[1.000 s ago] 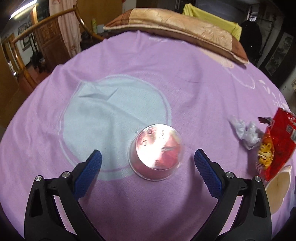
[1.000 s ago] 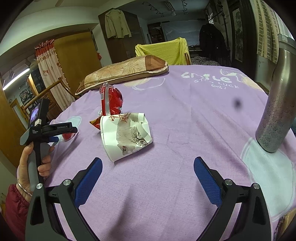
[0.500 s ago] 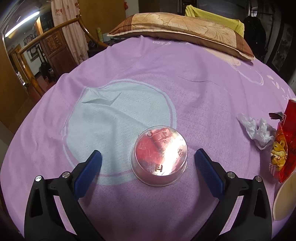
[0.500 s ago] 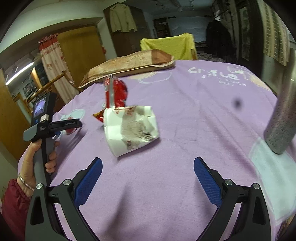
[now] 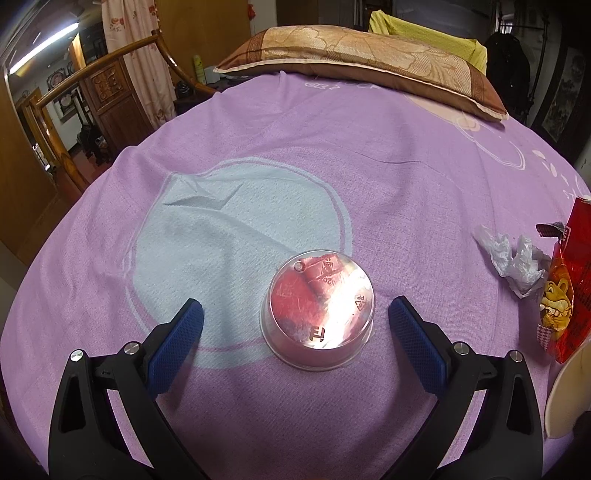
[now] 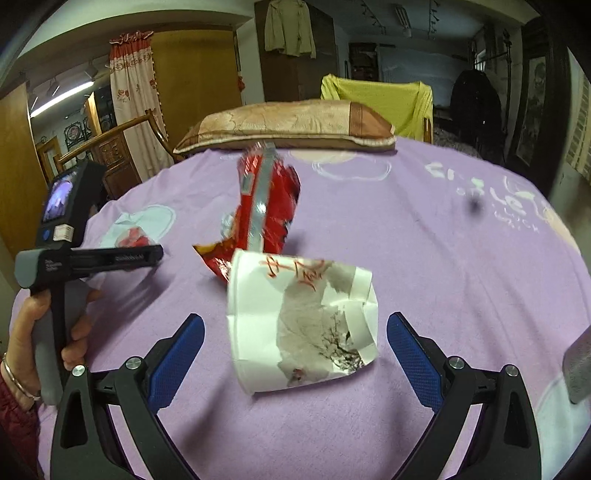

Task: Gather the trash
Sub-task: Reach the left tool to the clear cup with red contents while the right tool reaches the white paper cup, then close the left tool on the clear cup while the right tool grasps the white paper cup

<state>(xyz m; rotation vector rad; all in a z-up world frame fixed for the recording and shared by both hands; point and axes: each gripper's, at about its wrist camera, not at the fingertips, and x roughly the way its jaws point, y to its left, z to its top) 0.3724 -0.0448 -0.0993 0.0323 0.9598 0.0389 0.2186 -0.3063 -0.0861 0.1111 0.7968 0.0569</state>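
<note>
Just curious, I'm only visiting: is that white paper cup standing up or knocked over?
Knocked over. The white paper cup lies on its side on the purple cloth, crumpled, its mouth facing right.

Left gripper (image 5: 295, 321) and right gripper (image 6: 294, 328) both hover with jaws spread wide (blue pads facing inward). A hand (image 6: 44, 325) grips the left gripper's handle.

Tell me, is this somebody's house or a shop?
Most likely a home. A pillow lies on a table under a purple cloth, a jacket hangs on a wardrobe, and flowered curtains hang nearby.
</note>
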